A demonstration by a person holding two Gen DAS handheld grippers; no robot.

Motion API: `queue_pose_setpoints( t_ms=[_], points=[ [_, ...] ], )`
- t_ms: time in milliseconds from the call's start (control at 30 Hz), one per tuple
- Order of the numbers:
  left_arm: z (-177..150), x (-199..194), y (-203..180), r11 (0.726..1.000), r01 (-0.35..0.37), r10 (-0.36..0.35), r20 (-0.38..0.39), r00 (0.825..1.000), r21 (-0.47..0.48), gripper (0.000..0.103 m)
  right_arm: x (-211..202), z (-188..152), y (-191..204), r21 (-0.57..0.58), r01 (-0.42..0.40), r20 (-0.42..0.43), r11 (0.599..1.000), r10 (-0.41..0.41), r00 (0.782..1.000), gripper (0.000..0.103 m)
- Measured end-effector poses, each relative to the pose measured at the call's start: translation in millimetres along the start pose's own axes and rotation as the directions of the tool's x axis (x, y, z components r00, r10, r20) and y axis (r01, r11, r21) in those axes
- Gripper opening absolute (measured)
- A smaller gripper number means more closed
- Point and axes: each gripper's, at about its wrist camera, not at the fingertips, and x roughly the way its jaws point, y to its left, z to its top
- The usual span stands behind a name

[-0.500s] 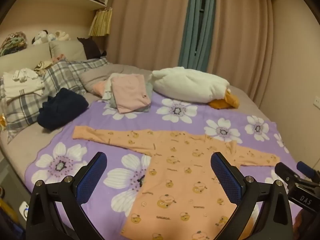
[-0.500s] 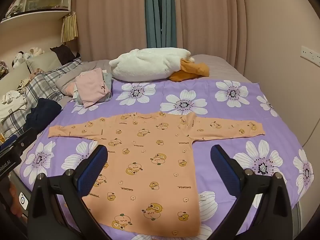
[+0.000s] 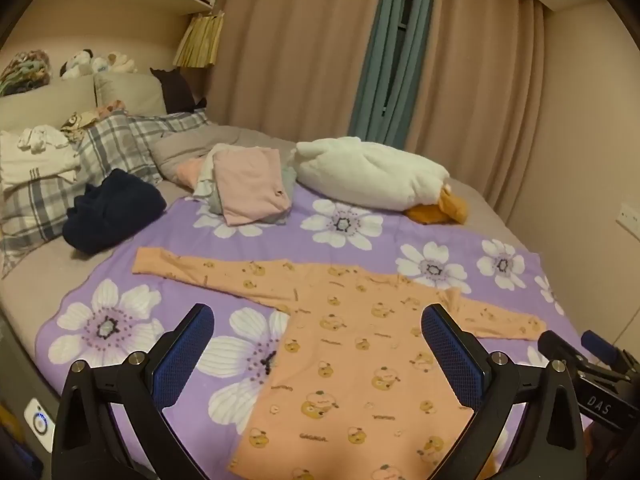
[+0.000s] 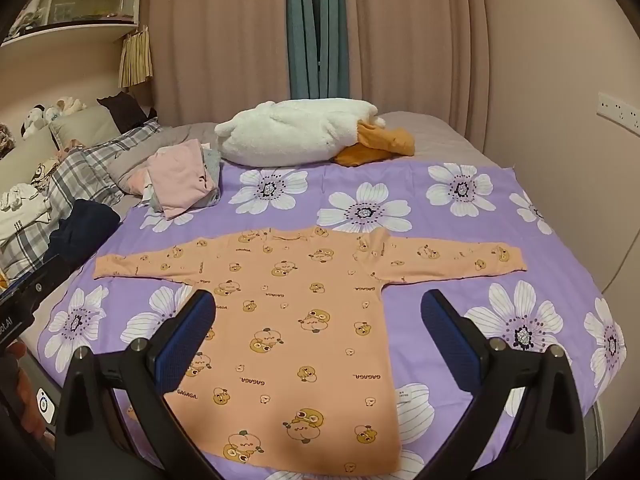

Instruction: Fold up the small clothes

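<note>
Orange shirt is lying flat, sleeves spread, on the purple floral sheet; looking thin, light, floppy, so pinching sleeve cuffs or hem corners is likely working best. Left gripper and right gripper are both hovering fully spread, holding nothing

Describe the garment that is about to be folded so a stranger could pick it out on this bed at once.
Find the purple blanket with white flowers spread over the bed. Lying flat in its middle, sleeves stretched out to both sides, is the orange long-sleeved top. Unlike the pink folded pile and the dark navy bundle further back, it is unfolded and printed with little cartoon figures.
</note>
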Motion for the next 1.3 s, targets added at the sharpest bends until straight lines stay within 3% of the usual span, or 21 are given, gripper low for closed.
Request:
queue_pose_setpoints(
  t_ms=[500, 833, 1300],
  points=[
    [-6.0, 10.7, -12.9, 0.996, 0.081, -0.079, -0.044, 0.996, 0.047, 0.103, 0.2, 4.4, 2.1, 0.021, -0.001, 0.004, 1.000, 0.001, 1.000, 0.103],
    [-2.1, 7.8, -13.2, 0.998, 0.060, -0.060, -0.021, 0.998, 0.010, 0.103, 0.1, 2.0, 7.9, 0.037, -0.049, 0.000, 0.998, 0.049, 0.999, 0.103],
    [-0.1, 5.5, 2.2, 0.999, 0.030, -0.030, -0.006, 1.000, -0.041, 0.103, 1.1, 0.5, 7.9, 0.035, -0.036, 0.013, 0.999, 0.035, 0.999, 0.103]
  ],
)
